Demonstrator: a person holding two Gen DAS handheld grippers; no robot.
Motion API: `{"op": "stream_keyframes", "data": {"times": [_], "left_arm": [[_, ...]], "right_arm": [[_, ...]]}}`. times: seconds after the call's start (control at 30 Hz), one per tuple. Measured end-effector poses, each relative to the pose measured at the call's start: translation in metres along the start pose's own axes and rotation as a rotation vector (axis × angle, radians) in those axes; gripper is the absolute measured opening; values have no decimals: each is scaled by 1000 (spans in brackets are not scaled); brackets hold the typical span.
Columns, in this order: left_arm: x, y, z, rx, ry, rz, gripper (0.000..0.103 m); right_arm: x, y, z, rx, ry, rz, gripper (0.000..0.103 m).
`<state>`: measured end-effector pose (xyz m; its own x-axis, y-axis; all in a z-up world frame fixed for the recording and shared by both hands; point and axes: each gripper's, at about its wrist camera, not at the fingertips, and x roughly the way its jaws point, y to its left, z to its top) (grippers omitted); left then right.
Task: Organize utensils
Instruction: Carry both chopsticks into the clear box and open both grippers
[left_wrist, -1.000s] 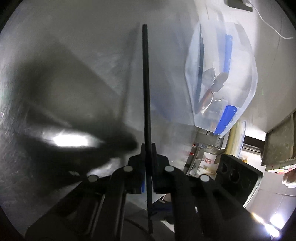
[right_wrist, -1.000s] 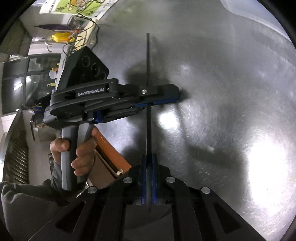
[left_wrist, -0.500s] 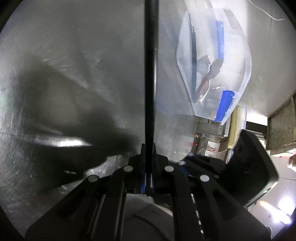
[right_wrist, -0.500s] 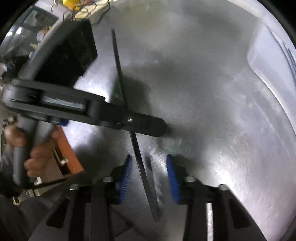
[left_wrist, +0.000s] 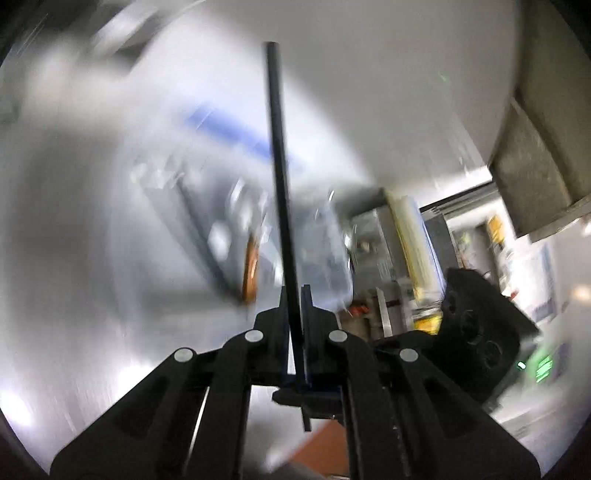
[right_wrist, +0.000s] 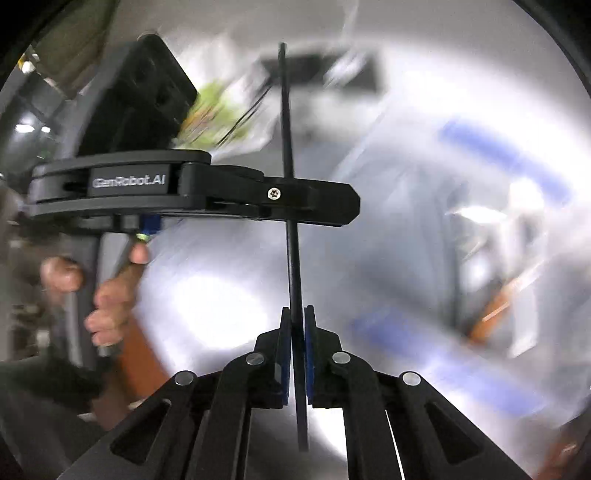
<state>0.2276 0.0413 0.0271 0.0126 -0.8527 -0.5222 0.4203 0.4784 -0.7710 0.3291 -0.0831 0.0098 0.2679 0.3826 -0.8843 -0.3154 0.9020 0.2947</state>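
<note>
A long thin black utensil (left_wrist: 280, 177) stands up between the pads of my left gripper (left_wrist: 294, 299), which is shut on it. The same black utensil (right_wrist: 290, 184) runs through my right gripper (right_wrist: 294, 321), whose blue pads are shut on its lower part. In the right wrist view the left gripper (right_wrist: 317, 205) crosses the utensil from the left, held by a hand (right_wrist: 110, 295). A clear plastic bin (left_wrist: 236, 221) with blue handles, holding a brown-handled utensil (left_wrist: 250, 273), is blurred behind the stick; it also shows in the right wrist view (right_wrist: 498, 229).
The shiny metal table (left_wrist: 74, 240) lies below both grippers. Shelving and clutter (left_wrist: 413, 258) stand beyond the table's edge at the right. A cable and a green printed sheet (right_wrist: 214, 110) lie at the back. Both views are motion-blurred.
My right gripper was open half a second ago and has shut on the black utensil again. Both grippers have swung toward the clear bin, which now sits behind the stick.
</note>
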Motion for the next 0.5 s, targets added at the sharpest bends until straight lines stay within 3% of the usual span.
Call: {"op": "stream_keyframes", "data": {"times": [0.1, 0.2, 0.37, 0.5], "left_arm": [[45, -18, 59, 18, 26, 72, 4], [101, 0, 87, -42, 84, 186, 4], [173, 75, 79, -242, 234, 321, 4], [200, 105, 63, -318, 325, 404, 6]], "right_arm": [[-1, -41, 37, 3, 3, -87, 7], [29, -84, 48, 80, 76, -70, 7], [112, -146, 42, 224, 241, 41, 7], [165, -170, 37, 293, 372, 94, 9]]}}
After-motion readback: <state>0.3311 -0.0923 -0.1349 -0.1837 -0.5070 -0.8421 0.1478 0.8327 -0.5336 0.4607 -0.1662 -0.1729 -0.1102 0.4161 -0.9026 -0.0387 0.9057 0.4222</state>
